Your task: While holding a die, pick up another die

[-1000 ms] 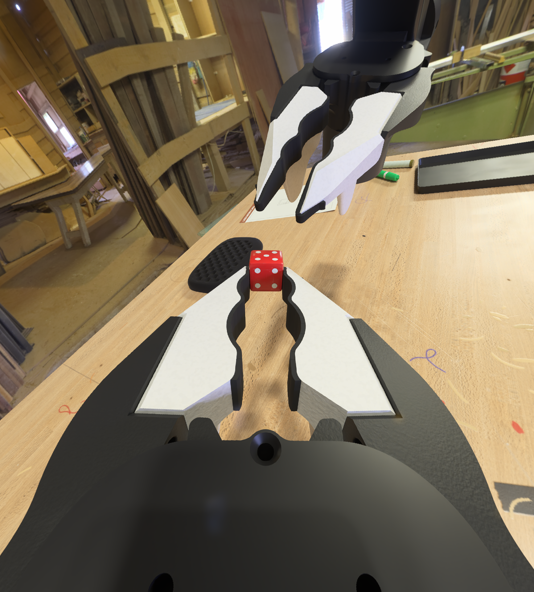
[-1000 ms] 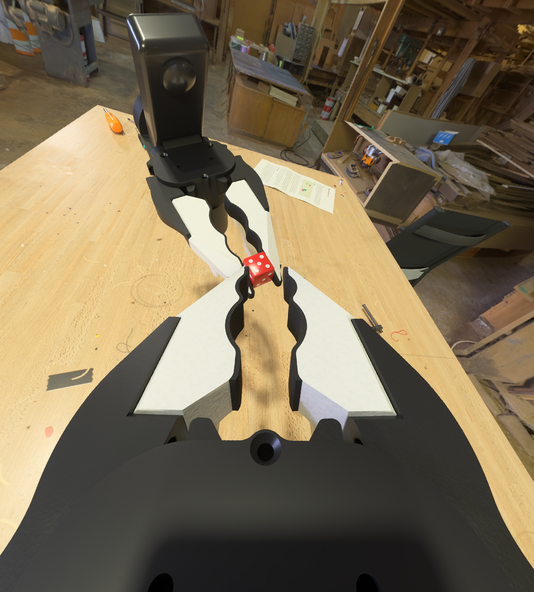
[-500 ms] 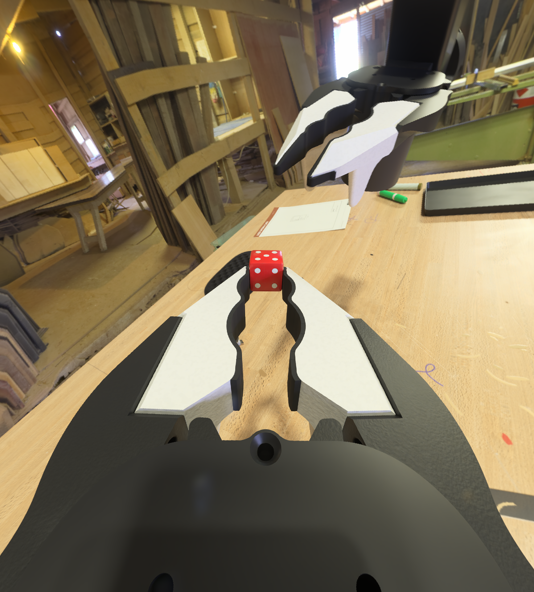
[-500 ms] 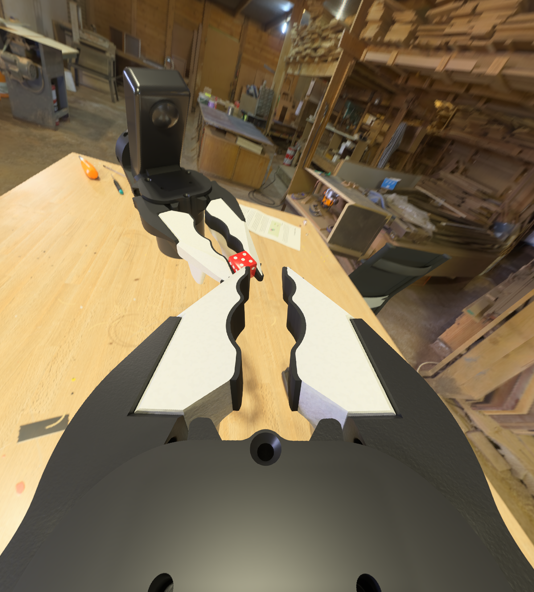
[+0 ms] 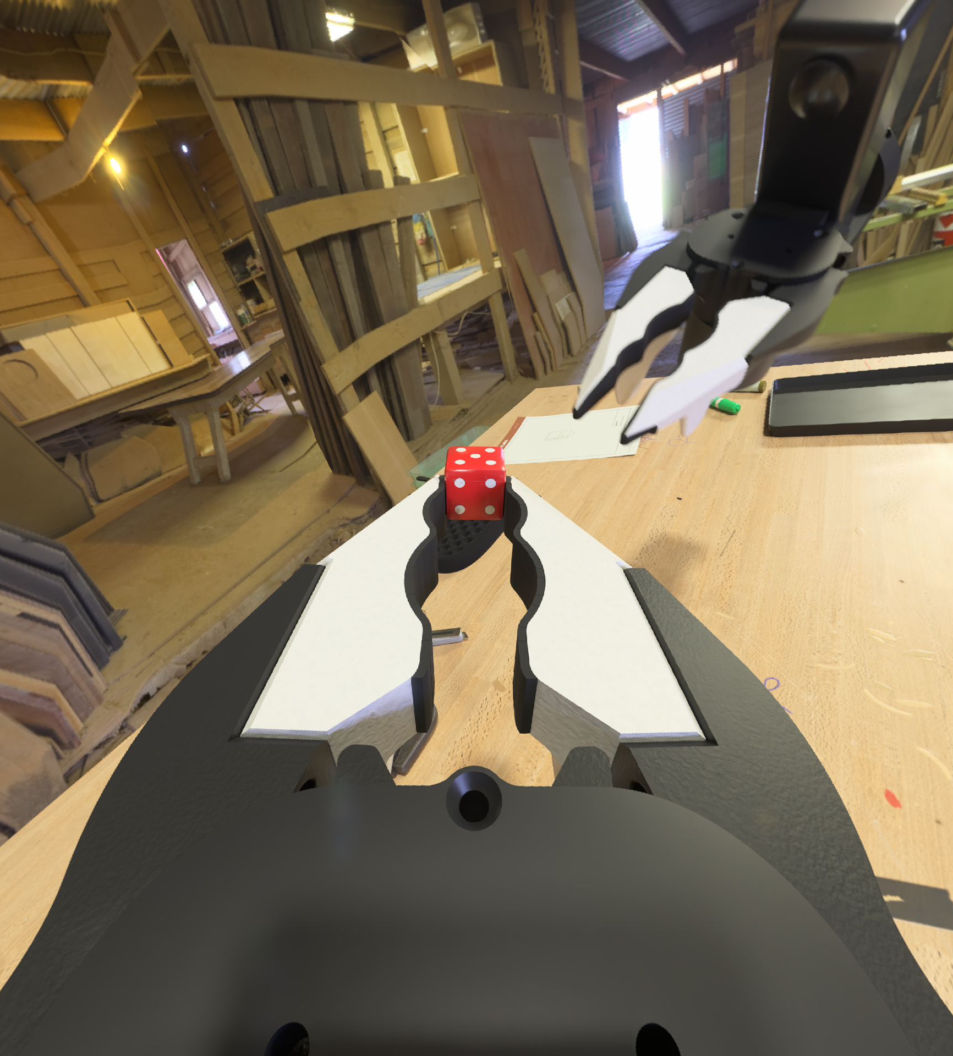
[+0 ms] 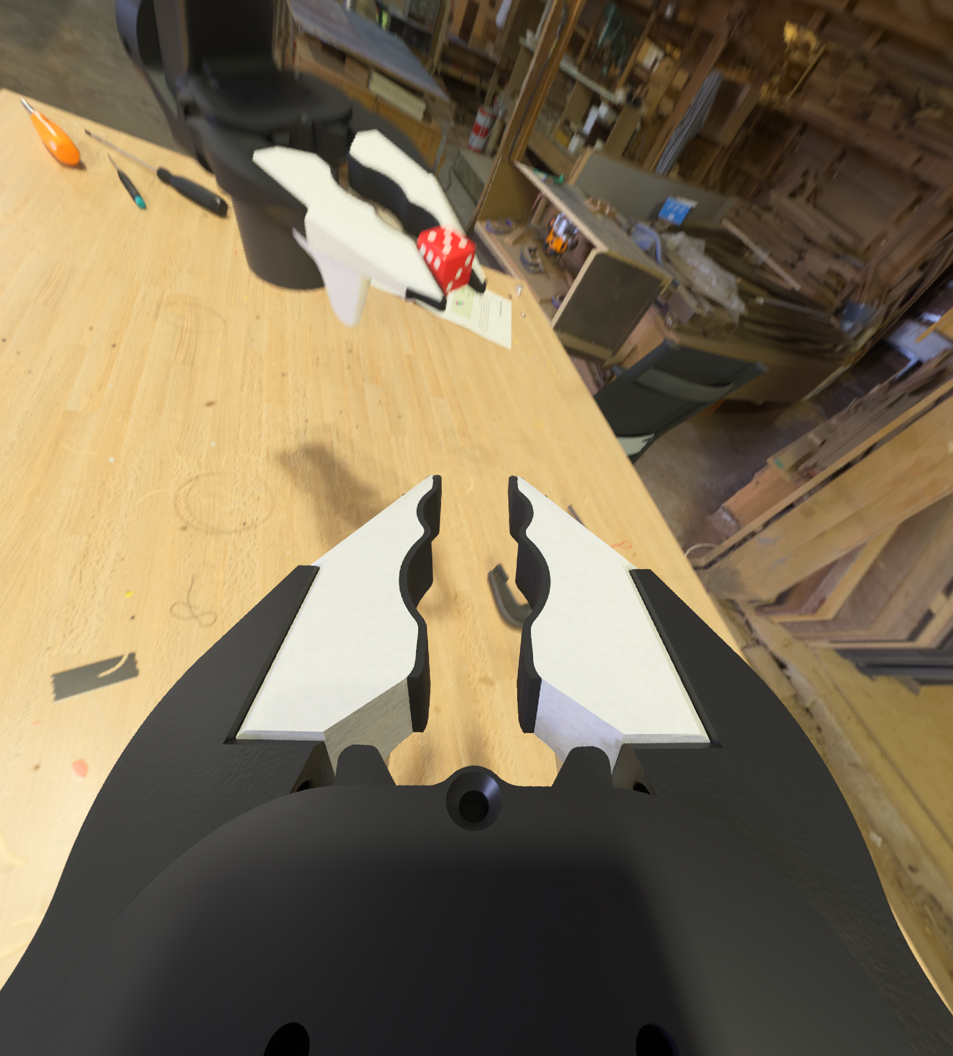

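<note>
Red die [image 5: 474, 483] was clamped at the tips of the left claw [image 5: 474, 497] above the bench [image 5: 806, 571], while the right claw [image 6: 474, 491] was held apart, empty.

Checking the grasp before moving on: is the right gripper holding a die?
No: the right gripper is open with nothing between its fingers; the red die sits in the left gripper.

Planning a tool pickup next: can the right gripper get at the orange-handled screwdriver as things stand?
Probably yes. The right gripper is open and empty, and the orange-handled screwdriver lies exposed on the workbench, beside the left gripper.
</note>
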